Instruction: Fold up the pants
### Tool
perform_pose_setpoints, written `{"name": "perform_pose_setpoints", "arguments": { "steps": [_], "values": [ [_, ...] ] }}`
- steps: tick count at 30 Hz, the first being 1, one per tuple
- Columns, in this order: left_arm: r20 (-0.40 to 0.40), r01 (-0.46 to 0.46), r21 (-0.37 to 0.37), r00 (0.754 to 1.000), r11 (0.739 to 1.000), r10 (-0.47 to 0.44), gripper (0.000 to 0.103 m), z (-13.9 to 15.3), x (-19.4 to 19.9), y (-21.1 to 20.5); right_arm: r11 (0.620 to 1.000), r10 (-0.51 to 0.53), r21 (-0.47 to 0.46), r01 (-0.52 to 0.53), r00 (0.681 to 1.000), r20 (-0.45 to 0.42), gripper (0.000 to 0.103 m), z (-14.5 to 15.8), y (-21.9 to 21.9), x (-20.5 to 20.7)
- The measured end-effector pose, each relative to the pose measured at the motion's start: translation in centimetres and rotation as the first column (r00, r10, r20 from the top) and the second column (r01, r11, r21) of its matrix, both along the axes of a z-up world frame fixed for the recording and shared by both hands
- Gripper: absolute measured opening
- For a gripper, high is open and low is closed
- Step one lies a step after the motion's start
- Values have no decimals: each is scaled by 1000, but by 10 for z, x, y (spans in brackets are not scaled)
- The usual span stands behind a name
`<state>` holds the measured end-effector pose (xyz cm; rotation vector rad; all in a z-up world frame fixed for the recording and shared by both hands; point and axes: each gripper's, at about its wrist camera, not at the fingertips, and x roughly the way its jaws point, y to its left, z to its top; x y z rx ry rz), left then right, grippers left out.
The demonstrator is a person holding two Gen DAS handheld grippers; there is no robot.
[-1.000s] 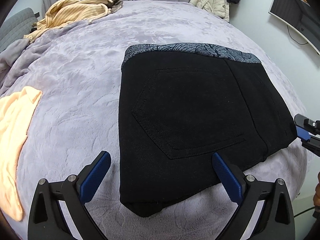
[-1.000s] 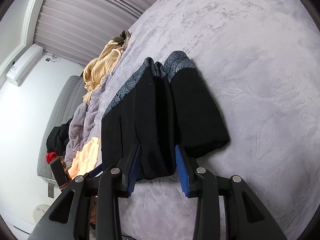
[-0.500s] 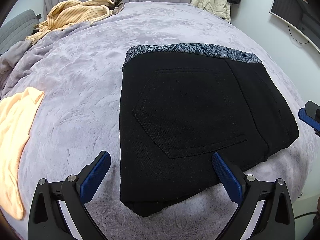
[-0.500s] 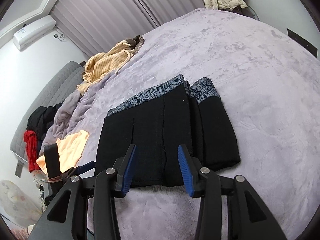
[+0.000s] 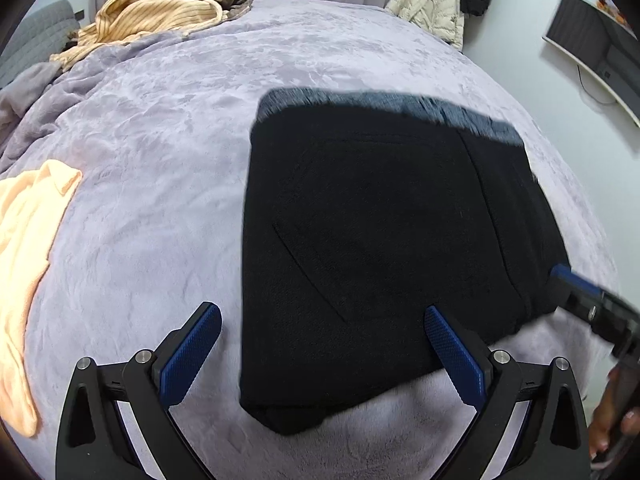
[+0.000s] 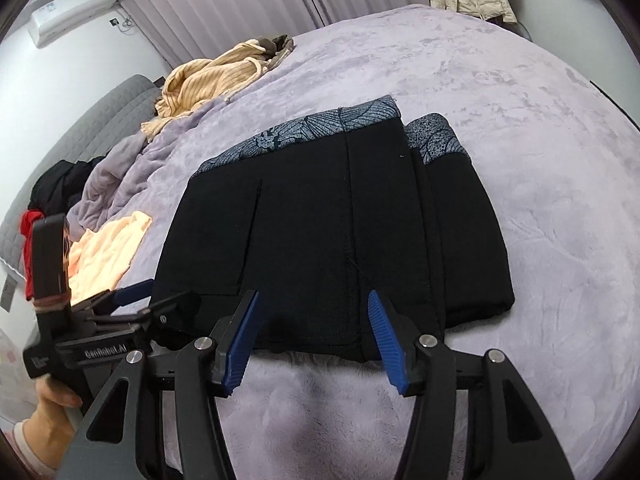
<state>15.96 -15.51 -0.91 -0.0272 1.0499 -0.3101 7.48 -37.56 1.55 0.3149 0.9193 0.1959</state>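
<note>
The folded black denim pants with a grey leaf-patterned waistband (image 5: 384,240) (image 6: 320,216) lie flat on the lilac plush bedspread (image 5: 160,160) (image 6: 540,160), waistband at the far edge and fold at the near edge. The left gripper (image 5: 320,356) hovers with its blue-padded jaws spread wide and empty over the near left corner of the pants, while the right gripper (image 6: 312,338), also spread and holding nothing, hovers just above their near edge on the right side. A peach cloth (image 5: 24,240) (image 6: 108,252) lies well to the left, and a striped yellow garment (image 5: 152,12) (image 6: 208,76) is heaped at the far left.
</note>
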Motion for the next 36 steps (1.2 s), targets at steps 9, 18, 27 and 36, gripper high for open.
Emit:
{"name": "perform_pose_setpoints", "arguments": {
  "steps": [9, 18, 27, 36],
  "values": [
    [-17, -43, 73, 999, 996, 44, 102, -2, 75, -5, 999, 7, 32, -7, 1000, 2, 59, -4, -8, -1],
    [21, 7, -93, 1000, 996, -5, 102, -4, 32, 7, 1000, 8, 17, -8, 1000, 24, 59, -6, -6, -9],
    [-2, 40, -120, 999, 992, -41, 102, -7, 17, 12, 998, -3, 59, 2, 1000, 10, 61, 1, -12, -14],
    [-3, 56, -95, 998, 994, -56, 102, -8, 13, 5, 996, -49, 75, 49, 999, -5, 62, 11, -37, -22]
  ]
}}
